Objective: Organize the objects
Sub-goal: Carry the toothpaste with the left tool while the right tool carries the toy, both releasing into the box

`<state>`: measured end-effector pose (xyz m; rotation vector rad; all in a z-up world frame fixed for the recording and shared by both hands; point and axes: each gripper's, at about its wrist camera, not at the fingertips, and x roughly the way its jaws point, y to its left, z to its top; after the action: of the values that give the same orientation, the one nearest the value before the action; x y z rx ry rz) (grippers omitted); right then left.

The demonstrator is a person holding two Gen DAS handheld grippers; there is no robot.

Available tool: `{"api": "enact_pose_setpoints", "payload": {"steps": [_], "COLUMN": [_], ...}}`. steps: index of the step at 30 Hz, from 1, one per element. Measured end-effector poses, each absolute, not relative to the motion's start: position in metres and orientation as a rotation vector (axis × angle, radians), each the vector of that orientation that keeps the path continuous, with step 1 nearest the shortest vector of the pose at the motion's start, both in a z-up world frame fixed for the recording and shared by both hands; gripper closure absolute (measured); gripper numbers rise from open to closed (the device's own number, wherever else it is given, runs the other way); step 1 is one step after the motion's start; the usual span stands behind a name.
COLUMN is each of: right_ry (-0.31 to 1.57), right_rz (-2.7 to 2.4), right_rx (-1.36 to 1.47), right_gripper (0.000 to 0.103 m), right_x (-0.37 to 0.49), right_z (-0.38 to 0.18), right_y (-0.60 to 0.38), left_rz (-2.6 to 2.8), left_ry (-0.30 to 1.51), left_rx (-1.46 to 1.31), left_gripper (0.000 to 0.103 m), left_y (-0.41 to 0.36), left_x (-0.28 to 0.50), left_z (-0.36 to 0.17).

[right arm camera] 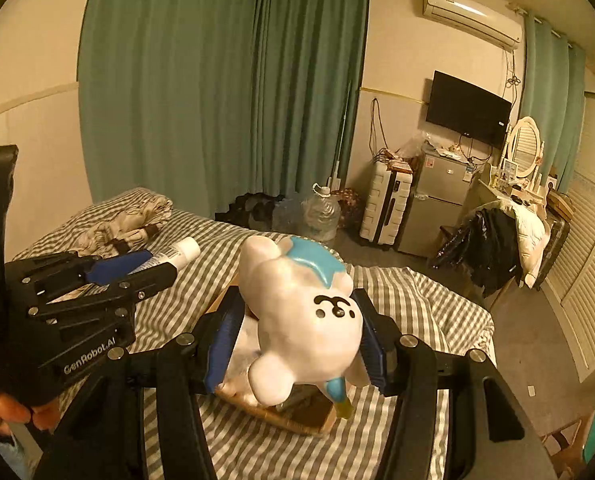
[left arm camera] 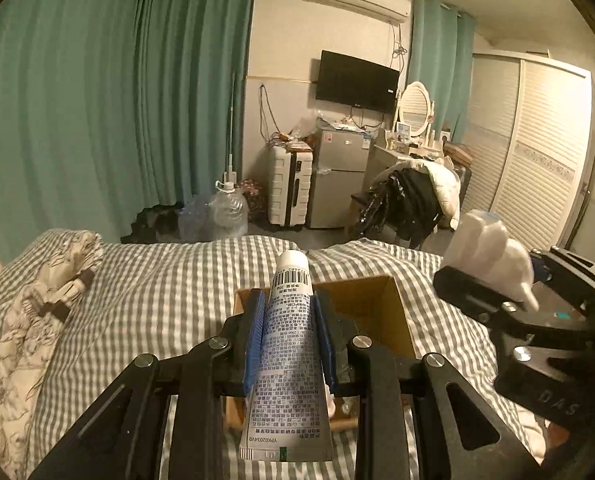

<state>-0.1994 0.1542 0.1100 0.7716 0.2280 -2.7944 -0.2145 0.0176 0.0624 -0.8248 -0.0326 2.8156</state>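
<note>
Nearest the observer, the left gripper (left arm camera: 287, 336) is clamped on a printed ointment tube (left arm camera: 287, 344), blue pads pressing its flanks, white cap pointing away and crimped end toward the handle. The tube hangs above the near wall of an open cardboard box (left arm camera: 381, 304), which rests on the grey-and-white checked bedspread (left arm camera: 157, 292). Beside it, the right gripper (right arm camera: 297, 340) is closed on a white cartoon-animal figurine (right arm camera: 301, 320) with blue markings and a small printed face, held tilted over the same box (right arm camera: 297, 420), where indistinct items already lie.

Step in hand, as judged: lowering both objects into the box. The tube is best brought down over the free floor area before the pads part; the bulky figurine likely needs the larger gap and should go in separately, since the two grippers sit just beside each other and could collide above the opening. The soft bedding may let the box tip if a wall is pressed.

Farther off: a folded floral quilt (left arm camera: 37, 320) at the bed's left, large water bottles (left arm camera: 227, 212) on the floor, a white suitcase (left arm camera: 289, 188), a small silver refrigerator (left arm camera: 339, 176), a clothes-draped chair (left arm camera: 413, 196), and a wall-mounted television (left arm camera: 355, 80). None obstructs the box.
</note>
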Motion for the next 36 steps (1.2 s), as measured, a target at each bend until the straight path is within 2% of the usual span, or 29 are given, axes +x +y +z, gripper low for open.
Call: {"api": "enact_pose_setpoints", "payload": {"steps": [5,12,20,21,22,24,25,29,36], "right_ry": [0.210,0.169,0.094,0.063,0.046,0.035,0.030,0.039,0.084], "right_rz": [-2.796,-2.803,-2.824,-2.824,-2.832,-2.852,-2.858,-2.895,-2.952], "right_rx": [0.810,0.886,0.940,0.942,0.942,0.941,0.936,0.912,0.830], "right_gripper": [0.049,0.049,0.047,0.043,0.032,0.029,0.029,0.029,0.023], "right_x": [-0.246,-0.299,-0.327,-0.328,-0.327,-0.323,-0.320,-0.299,-0.237], "right_z": [0.090,0.048,0.002,-0.003,-0.005,-0.004,-0.002,0.014,0.073], "right_y": [0.156,0.163,0.173,0.176,0.179,0.184,0.186,0.191,0.195], "left_rz": [2.811,2.769,2.728,2.723,2.721,2.754,2.776,2.803,2.872], "left_ry": [-0.021,-0.019,0.004,0.009,0.019,0.062,0.078,0.052,0.046], "left_rx": [-0.846,-0.929,-1.031,-1.041,-1.043,-1.039,-1.030,-1.001,-0.857], "left_gripper": [0.078,0.078,0.076,0.073,0.070,0.041,0.036,0.030,0.011], "left_y": [0.026,0.035,0.043,0.043,0.044,0.045,0.044,0.038,0.033], "left_x": [-0.252,-0.302,-0.319,-0.318,-0.316,-0.310,-0.306,-0.283,-0.227], "left_z": [0.043,-0.010,-0.058,-0.061,-0.062,-0.060,-0.058,-0.037,0.028]}}
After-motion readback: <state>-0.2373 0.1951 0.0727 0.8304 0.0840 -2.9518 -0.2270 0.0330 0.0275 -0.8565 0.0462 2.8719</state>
